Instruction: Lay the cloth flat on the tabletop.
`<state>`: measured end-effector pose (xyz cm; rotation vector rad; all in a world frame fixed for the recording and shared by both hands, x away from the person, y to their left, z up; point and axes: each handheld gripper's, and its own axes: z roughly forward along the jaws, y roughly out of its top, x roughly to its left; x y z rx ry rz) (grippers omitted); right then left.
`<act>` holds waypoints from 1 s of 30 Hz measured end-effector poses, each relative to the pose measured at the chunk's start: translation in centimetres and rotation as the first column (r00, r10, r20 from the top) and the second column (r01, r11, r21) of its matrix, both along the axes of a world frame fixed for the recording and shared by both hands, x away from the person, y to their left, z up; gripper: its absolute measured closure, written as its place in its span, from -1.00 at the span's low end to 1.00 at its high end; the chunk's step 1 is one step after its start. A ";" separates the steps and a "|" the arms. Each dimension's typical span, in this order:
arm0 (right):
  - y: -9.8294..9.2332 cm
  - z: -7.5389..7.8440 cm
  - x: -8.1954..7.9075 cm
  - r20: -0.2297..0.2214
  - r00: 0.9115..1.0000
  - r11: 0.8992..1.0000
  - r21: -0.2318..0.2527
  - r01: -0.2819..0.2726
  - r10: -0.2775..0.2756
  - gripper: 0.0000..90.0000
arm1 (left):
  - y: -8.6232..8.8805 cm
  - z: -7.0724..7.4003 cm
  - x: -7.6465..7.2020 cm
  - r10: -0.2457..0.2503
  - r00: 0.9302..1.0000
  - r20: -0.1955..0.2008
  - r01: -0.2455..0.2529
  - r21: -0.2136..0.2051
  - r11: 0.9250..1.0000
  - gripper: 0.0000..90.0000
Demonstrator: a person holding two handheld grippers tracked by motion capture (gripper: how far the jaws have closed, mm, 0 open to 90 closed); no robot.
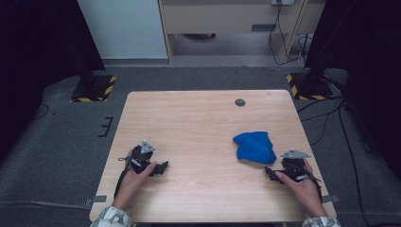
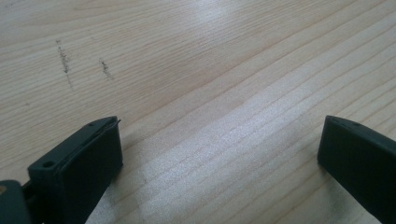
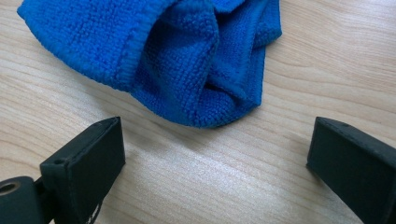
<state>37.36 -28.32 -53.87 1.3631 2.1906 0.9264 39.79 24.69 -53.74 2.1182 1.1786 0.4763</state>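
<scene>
Grey carpet surrounds a pale wooden desk [image 1: 208, 118], with yellow-and-black striped stand bases at its far corners and a small round grommet [image 1: 240, 102] near the far edge. Blue cloth [image 1: 254, 146] lies crumpled in a loose heap toward the right edge, nearer the near edge than the far one. Right claw [image 1: 268, 171] rests on the desk just beside the cloth's near side, jaws spread wide with nothing between them; in the right gripper view the cloth [image 3: 177, 56] bunches just beyond the jaw tips, apart from both. Left claw [image 1: 164, 166] sits near the left edge, well apart from the cloth, jaws likewise wide and empty over bare wood with a few dark scuffs [image 2: 65, 60]. Judgement: work in hand looks like a reach for the cloth with the right claw. Risks: the heap is folded in several layers, so a shallow pinch may catch only the top fold and the rest trails or drops; pushing in low may shove the cloth along the smooth wood instead of gripping it, or scrape the jaws on the desk.
</scene>
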 end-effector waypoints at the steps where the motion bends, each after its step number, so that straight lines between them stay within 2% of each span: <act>1: 0.0 0.0 0.0 0.001 1.000 1.000 0.001 -0.002 0.002 -0.91 | 0.0 0.0 0.0 0.000 1.000 0.000 0.000 0.000 1.000 -1.00; 10: -0.1 0.0 0.1 -0.001 1.000 1.000 0.002 0.004 -0.004 -0.90 | 0.0 0.0 0.0 0.000 1.000 0.000 0.000 0.001 1.000 -1.00; 12: -0.2 0.0 0.1 0.007 1.000 1.000 0.000 0.010 -0.010 -0.84 | 0.0 0.0 0.0 -0.002 1.000 0.000 0.002 0.000 1.000 -1.00; 17: -0.7 0.4 0.0 -0.004 1.000 1.000 0.023 0.017 -0.017 -0.70 | 0.0 0.0 0.1 -0.005 1.000 0.000 0.005 0.001 1.000 -1.00; 18: -0.8 0.6 -0.1 0.010 1.000 0.999 0.027 0.027 -0.027 -0.68 | 0.0 0.0 0.1 -0.005 1.000 0.000 0.005 0.000 1.000 -1.00; 19: -0.9 1.3 -0.3 0.027 0.999 0.998 0.045 0.041 -0.043 -0.54 | 0.0 0.0 0.1 -0.006 1.000 0.000 0.006 0.001 1.000 -1.00; 20: -0.9 1.6 -0.3 0.041 0.998 0.998 0.047 0.037 -0.039 -0.50 | 0.0 0.0 0.1 -0.006 1.000 0.000 0.006 0.001 1.000 -1.00; 23: -0.5 2.9 -0.4 0.076 0.996 0.999 0.031 0.035 -0.037 -0.29 | 0.0 0.0 0.1 -0.006 1.000 0.000 0.006 0.001 1.000 -1.00; 24: -0.5 2.9 -0.4 0.076 0.996 0.999 0.031 0.035 -0.037 -0.29 | 0.0 0.0 0.1 -0.006 1.000 0.000 0.006 0.001 1.000 -1.00; 25: -0.1 4.2 -0.4 0.111 0.994 0.999 0.028 0.017 -0.020 -0.14 | 0.0 0.0 0.1 -0.006 1.000 0.000 0.006 0.001 1.000 -1.00; 27: 0.2 5.3 -0.3 0.147 0.989 1.000 0.028 0.005 -0.009 0.00 | 0.0 0.0 0.1 -0.006 1.000 0.000 0.006 0.001 1.000 -1.00; 30: 1.1 7.4 0.4 0.184 0.983 0.997 0.073 -0.037 0.023 0.14 | 0.0 0.0 0.1 -0.006 1.000 0.000 0.006 0.001 1.000 -1.00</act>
